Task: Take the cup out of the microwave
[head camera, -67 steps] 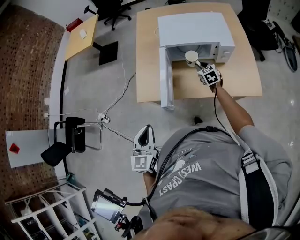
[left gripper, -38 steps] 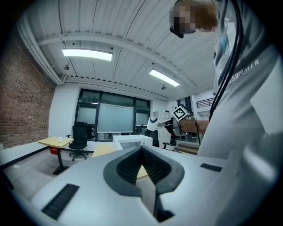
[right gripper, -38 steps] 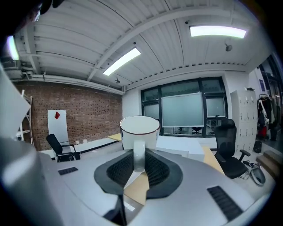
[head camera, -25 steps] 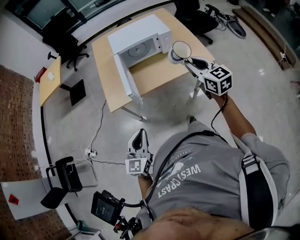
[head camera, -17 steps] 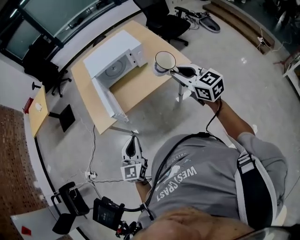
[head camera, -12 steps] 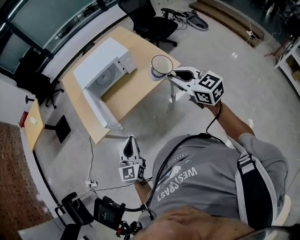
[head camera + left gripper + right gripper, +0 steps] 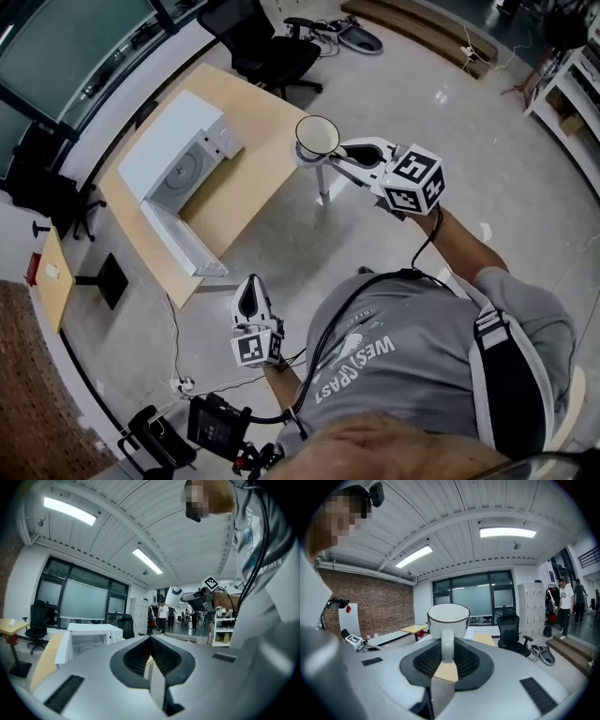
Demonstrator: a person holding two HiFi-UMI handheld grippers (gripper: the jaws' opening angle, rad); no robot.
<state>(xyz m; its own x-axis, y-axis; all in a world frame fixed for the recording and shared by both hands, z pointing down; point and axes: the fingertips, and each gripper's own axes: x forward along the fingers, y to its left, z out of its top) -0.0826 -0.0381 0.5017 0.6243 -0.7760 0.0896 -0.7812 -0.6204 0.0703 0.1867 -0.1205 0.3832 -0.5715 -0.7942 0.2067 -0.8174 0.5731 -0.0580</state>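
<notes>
1. The cup (image 7: pixel 317 139) is held up in the air by the right gripper (image 7: pixel 341 157). It is carried past the edge of the tabletop (image 7: pixel 251 173), well apart from the microwave (image 7: pixel 174 150).
2. Moments earlier the cup was seen at the mouth of the oven cavity. Since then it has been drawn out and swung away, and the whole scene has turned in the head view as the person pivots.
3. The removal itself is therefore judged done. Only a resting place for the cup appears to be left, and none is yet indicated.
4. The microwave door (image 7: pixel 178 246) is left standing open and the cavity is seen empty.
5. In the right gripper view the jaws are clamped on the cup's handle (image 7: pixel 446 645), with the cup upright and its rim level. From the head view this grip is seen only as contact at the cup's side.
6. In the left gripper view the jaws of the left gripper (image 7: pixel 151 654) are seen together with nothing between them. In the head view the gripper (image 7: pixel 249 289) is merely held low beside the body.
7. The left gripper view alone shows the oven side-on and the raised cup (image 7: pixel 174 597) far across the room. The right gripper view alone shows a brick wall (image 7: pixel 370 606) and an office chair (image 7: pixel 510 632) beyond the cup.
</notes>
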